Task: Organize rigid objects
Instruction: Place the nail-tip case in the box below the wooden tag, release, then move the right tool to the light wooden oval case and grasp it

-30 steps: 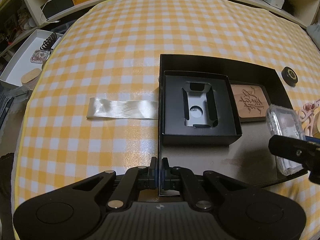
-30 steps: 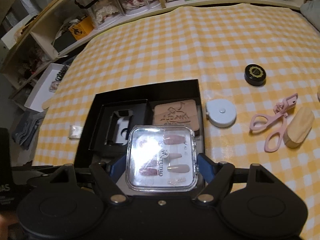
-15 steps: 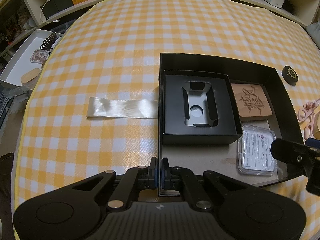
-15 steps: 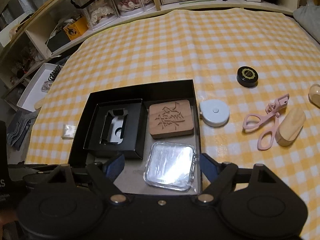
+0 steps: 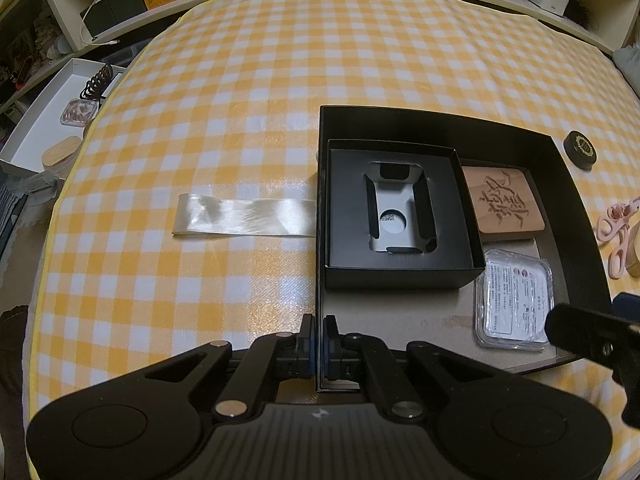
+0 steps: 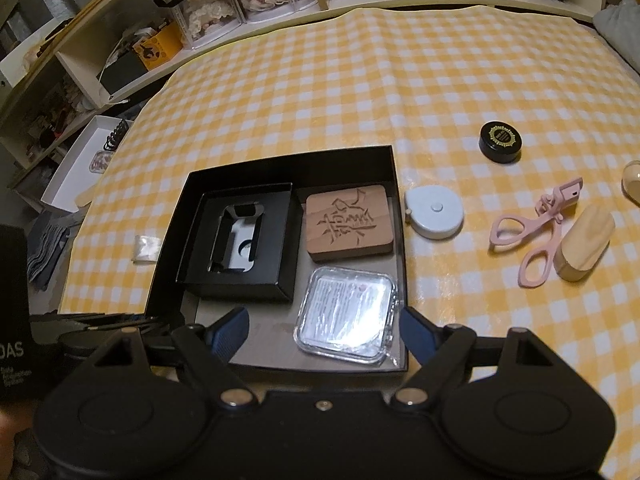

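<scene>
A large black box [image 5: 440, 122] [image 6: 280, 160] lies on the checked table. Inside are a smaller black box [image 5: 396, 208] [image 6: 240, 240], a carved wooden block [image 5: 502, 200] [image 6: 348, 222] and a clear plastic case [image 5: 514, 298] [image 6: 346, 316] lying flat in the near right corner. My left gripper [image 5: 319, 344] is shut on the box's near left wall. My right gripper [image 6: 322, 326] is open, its fingers either side of the clear case and just behind it.
Right of the box lie a white tape measure [image 6: 434, 216], a black round tin [image 6: 500, 142] [image 5: 579, 149], a pink eyelash curler [image 6: 536, 232] and a wooden block [image 6: 584, 242]. A shiny ribbon [image 5: 244, 220] lies left of the box. A white tray [image 5: 48, 132] sits off the table's left edge.
My right gripper lowered the clear case into the box's near right corner, opened, and has drawn back a little. The left gripper has not moved.
</scene>
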Demonstrator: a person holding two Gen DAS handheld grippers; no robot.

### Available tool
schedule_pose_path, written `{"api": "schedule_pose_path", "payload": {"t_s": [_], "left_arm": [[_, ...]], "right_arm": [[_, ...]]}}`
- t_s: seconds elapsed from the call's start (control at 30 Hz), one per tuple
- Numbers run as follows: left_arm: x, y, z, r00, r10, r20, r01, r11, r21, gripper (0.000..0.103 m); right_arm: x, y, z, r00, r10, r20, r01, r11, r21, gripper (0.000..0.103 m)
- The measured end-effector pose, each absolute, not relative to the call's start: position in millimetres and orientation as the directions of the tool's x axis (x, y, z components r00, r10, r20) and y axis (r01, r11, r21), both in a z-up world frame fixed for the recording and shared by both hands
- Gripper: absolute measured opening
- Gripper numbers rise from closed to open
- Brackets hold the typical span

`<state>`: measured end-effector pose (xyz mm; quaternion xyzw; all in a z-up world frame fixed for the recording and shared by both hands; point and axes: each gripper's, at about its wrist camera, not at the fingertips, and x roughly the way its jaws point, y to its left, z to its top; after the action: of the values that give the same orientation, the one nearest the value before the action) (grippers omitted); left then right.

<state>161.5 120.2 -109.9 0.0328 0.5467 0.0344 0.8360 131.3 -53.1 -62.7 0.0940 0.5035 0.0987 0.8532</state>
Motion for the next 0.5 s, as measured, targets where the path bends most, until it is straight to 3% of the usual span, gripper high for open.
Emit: {"api": "schedule_pose_path", "payload": {"t_s": [0.27,0.5], "left_arm": [[161,120,-110,0.400,0.094,-0.912,-0.021,0.995,0.093,0.004],[161,120,-110,0.400,0.093,-0.912,-0.021,0.995,0.092,0.004]], "right_arm": [[125,-59,-46,0.480,0.310,-0.821,-0.132,0.950,0.282,0.084],[124,-87,-5,0.576,0.347,-0.740,-0.258,0.936,0.238,0.092]]}}
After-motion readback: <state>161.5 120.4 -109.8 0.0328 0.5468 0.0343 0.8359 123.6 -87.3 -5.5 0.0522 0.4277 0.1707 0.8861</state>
